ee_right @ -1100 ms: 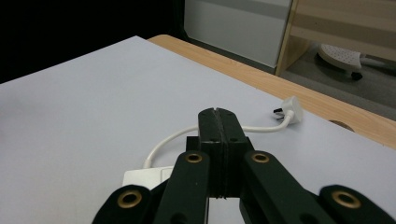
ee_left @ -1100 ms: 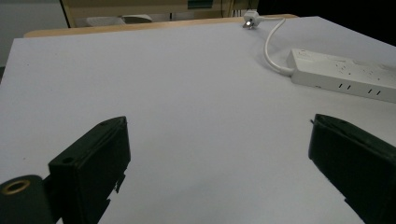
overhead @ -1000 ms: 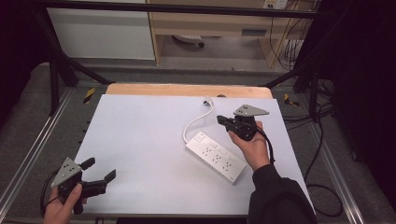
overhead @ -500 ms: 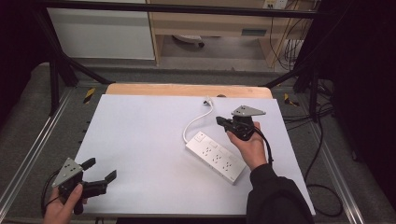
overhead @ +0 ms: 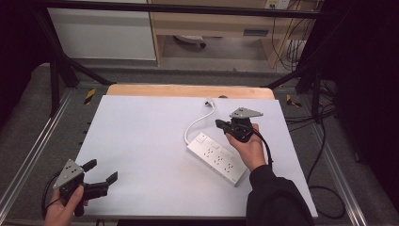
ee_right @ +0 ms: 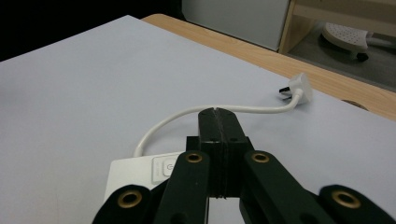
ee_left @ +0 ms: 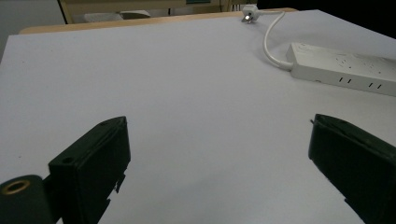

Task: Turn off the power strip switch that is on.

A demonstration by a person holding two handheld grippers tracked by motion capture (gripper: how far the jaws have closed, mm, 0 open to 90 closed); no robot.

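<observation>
A white power strip (overhead: pixel 216 157) lies slantwise on the white table (overhead: pixel 141 136), right of centre. Its cable (overhead: pixel 195 121) curls back to a white plug (overhead: pixel 208 101) near the far edge. My right gripper (overhead: pixel 220 124) is shut with nothing between its jaws. It hovers just past the strip's switch end. In the right gripper view the closed tips (ee_right: pixel 218 114) point over the cable (ee_right: pixel 177 116), with the strip's switch (ee_right: pixel 163 167) beneath and the plug (ee_right: pixel 299 88) beyond. My left gripper (overhead: pixel 101 171) rests open at the near left corner. Its wide jaws (ee_left: pixel 219 130) frame bare table, and the strip (ee_left: pixel 345 70) lies far off.
A wooden board edge (overhead: pixel 188 90) runs along the table's far side. Metal frame rails (overhead: pixel 28 155) flank the table, and loose black cables (overhead: pixel 324 188) lie on the floor to the right. A cabinet and shelving stand behind the table.
The right hand has edged slightly left, toward the strip's switch end, jaws still shut. The left gripper has stayed where it was.
</observation>
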